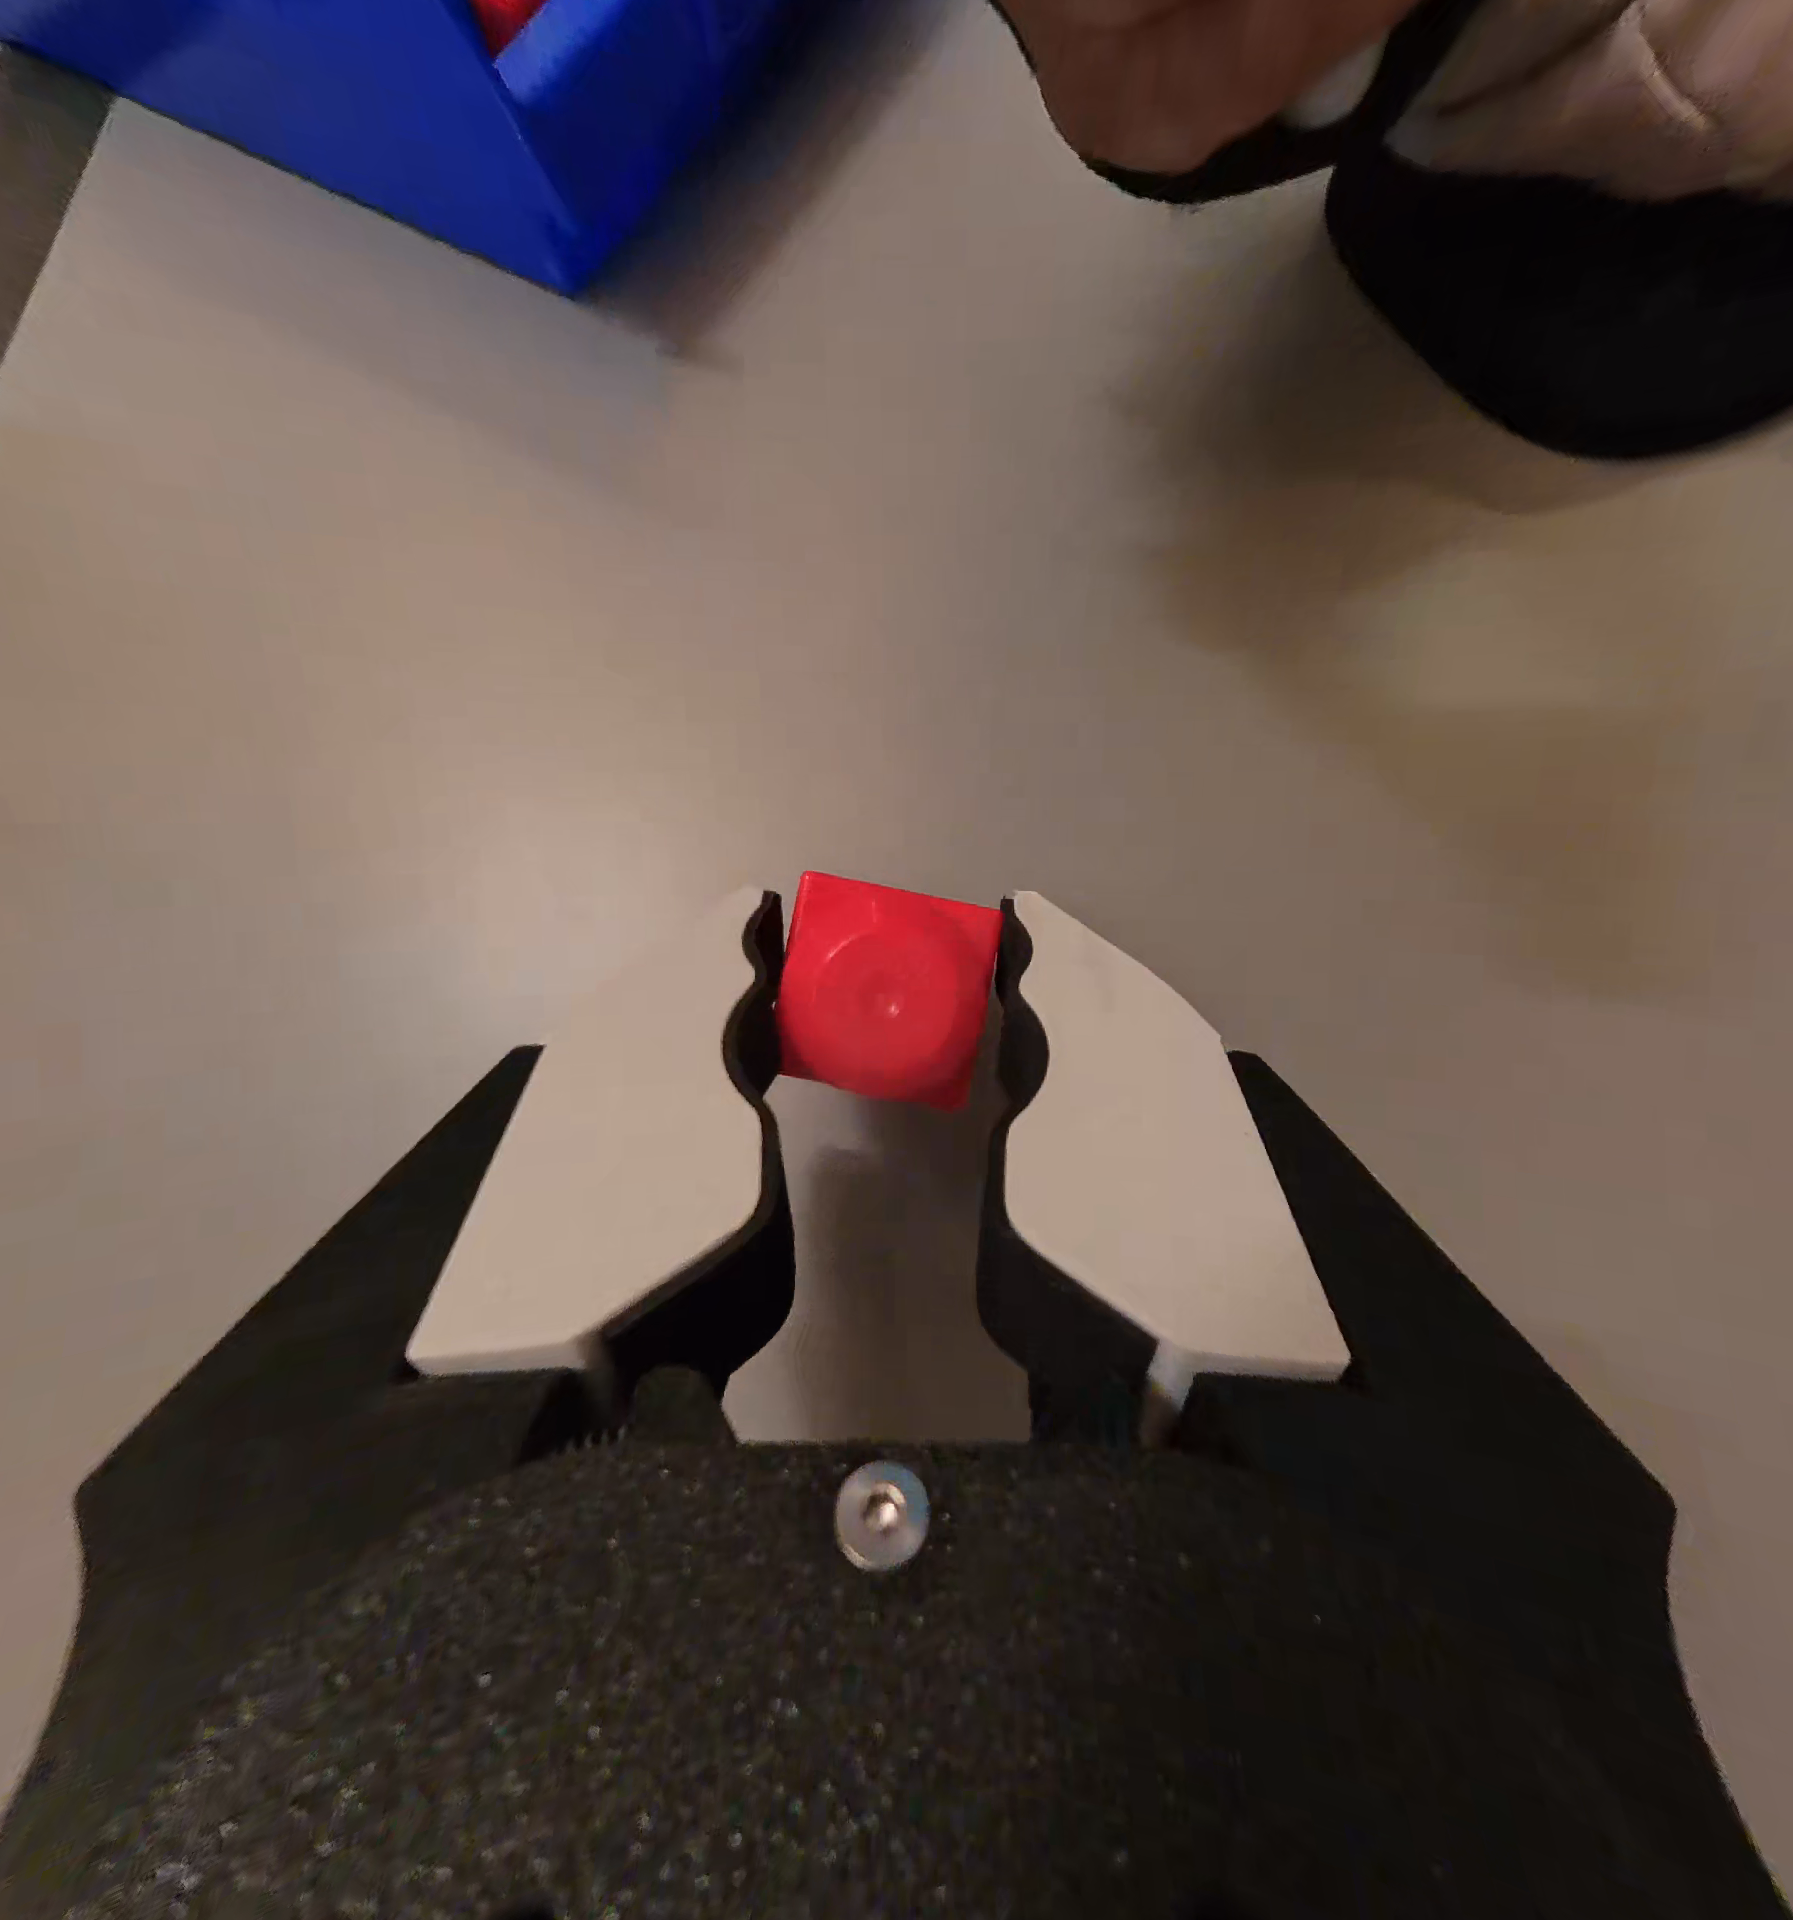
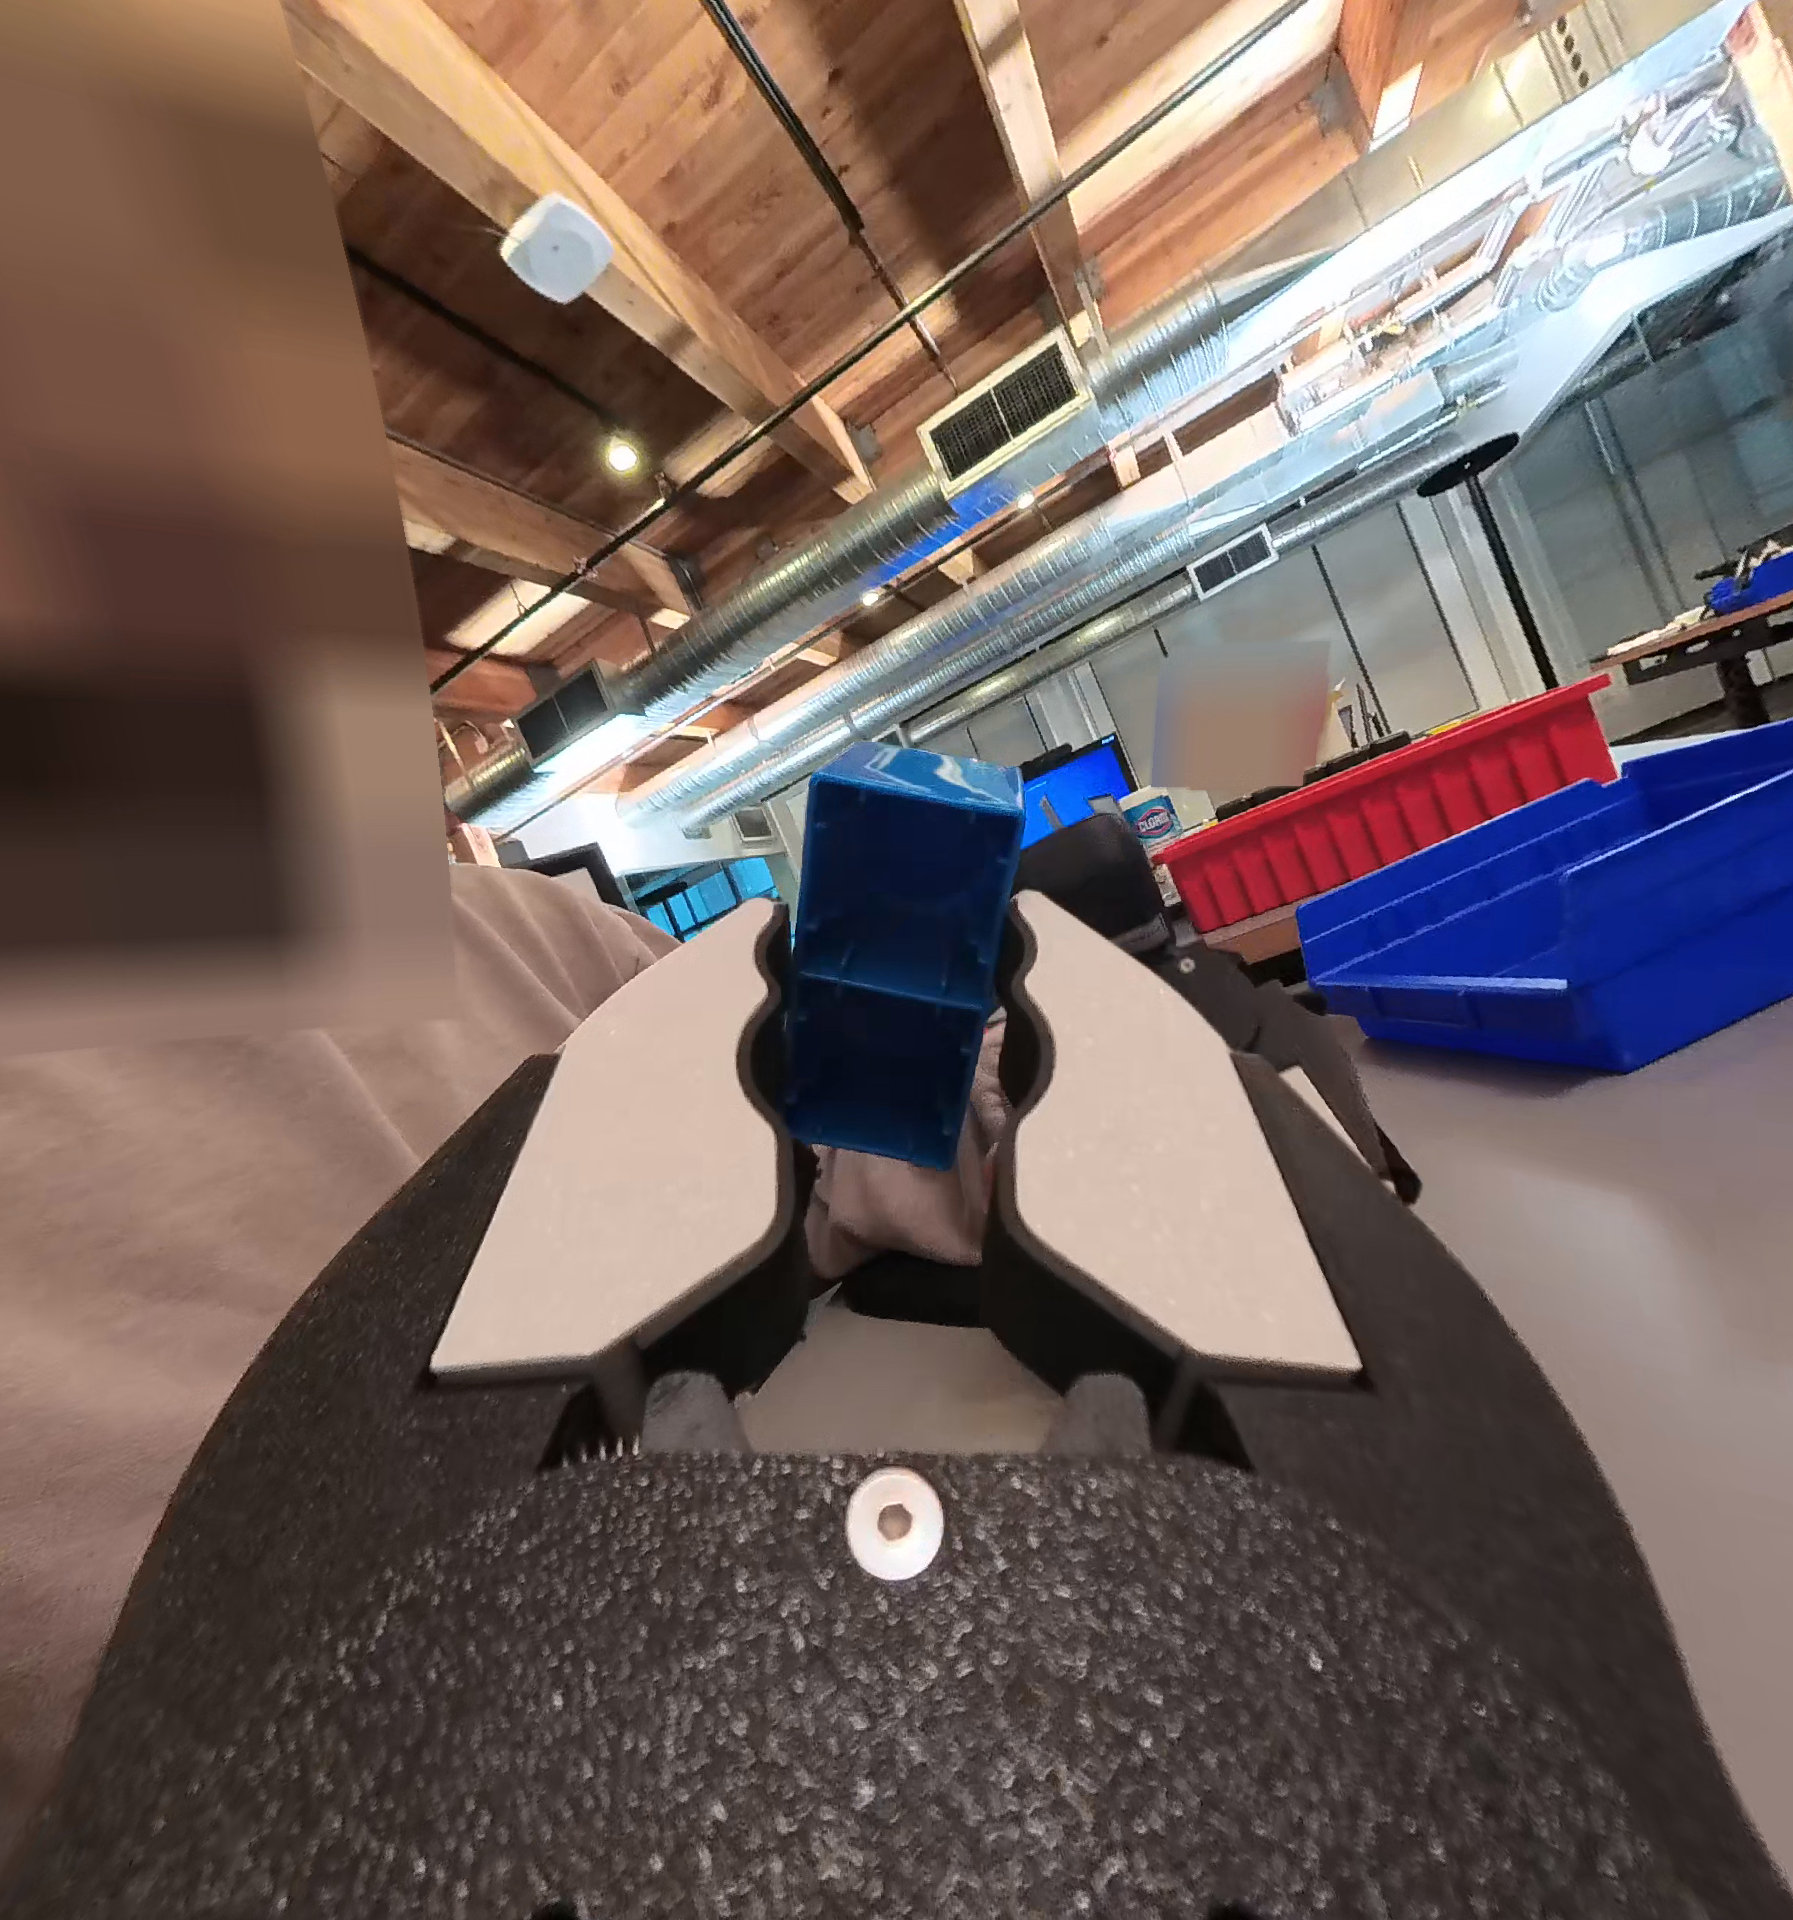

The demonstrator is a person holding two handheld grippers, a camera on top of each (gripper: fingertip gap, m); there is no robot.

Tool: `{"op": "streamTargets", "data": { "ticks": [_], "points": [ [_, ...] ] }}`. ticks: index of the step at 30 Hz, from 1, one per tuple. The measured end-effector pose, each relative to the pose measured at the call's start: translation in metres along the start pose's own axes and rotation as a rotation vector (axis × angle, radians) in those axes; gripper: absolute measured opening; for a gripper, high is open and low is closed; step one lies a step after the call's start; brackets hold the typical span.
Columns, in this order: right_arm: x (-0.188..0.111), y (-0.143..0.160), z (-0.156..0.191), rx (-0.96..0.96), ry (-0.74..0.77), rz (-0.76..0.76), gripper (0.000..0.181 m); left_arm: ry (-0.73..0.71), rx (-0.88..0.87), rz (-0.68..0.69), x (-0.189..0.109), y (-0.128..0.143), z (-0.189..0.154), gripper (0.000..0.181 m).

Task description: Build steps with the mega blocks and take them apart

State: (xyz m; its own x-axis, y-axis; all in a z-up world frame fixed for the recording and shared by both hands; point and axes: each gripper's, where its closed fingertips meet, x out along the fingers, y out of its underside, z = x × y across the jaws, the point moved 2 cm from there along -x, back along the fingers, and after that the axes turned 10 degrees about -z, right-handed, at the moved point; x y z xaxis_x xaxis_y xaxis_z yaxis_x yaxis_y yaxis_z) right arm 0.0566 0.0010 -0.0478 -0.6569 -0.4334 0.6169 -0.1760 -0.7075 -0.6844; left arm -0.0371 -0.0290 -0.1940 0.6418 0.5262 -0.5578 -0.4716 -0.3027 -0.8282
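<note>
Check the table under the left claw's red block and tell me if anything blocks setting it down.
Nothing visible does. The left claw is shut on the red block over bare grey table. The blue bin sits away at the far left corner, and the person's hand is off at the far right.

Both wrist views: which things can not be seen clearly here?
- Left wrist view: blue bin cut off by the top edge, contents mostly hidden.
- Left wrist view: red block underside hidden.
- Right wrist view: blue block studs face away; left side masked by blur.
</note>
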Motion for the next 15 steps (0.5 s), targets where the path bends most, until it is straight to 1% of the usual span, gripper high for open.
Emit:
{"op": "streamTargets", "data": {
  "ticks": [3, 7, 8, 10, 12, 15],
  "points": [
    [-0.001, -0.003, -0.002, -0.016, 0.018, -0.022, 0.037, -0.03, -0.021, -0.099, -0.005, -0.012, 0.004, 0.052],
    [-0.001, -0.006, -0.004, -0.036, 0.041, -0.046, 0.037, -0.04, -0.056, -0.241, -0.02, -0.036, 0.003, 0.054],
    [0.0, -0.007, -0.005, -0.045, 0.049, -0.055, 0.037, -0.029, -0.063, -0.31, -0.024, -0.048, 0.0, 0.054],
    [0.003, -0.008, -0.007, -0.074, 0.069, -0.084, 0.037, 0.0, -0.106, -0.507, -0.034, -0.081, -0.01, 0.053],
    [0.007, -0.007, -0.008, -0.129, 0.086, -0.124, 0.037, 0.027, -0.199, -0.695, -0.04, -0.111, -0.018, 0.053],
    [0.015, -0.003, -0.009, -0.216, 0.116, -0.158, 0.037, 0.024, -0.308, -0.849, -0.04, -0.133, -0.023, 0.054]
  ]
}}
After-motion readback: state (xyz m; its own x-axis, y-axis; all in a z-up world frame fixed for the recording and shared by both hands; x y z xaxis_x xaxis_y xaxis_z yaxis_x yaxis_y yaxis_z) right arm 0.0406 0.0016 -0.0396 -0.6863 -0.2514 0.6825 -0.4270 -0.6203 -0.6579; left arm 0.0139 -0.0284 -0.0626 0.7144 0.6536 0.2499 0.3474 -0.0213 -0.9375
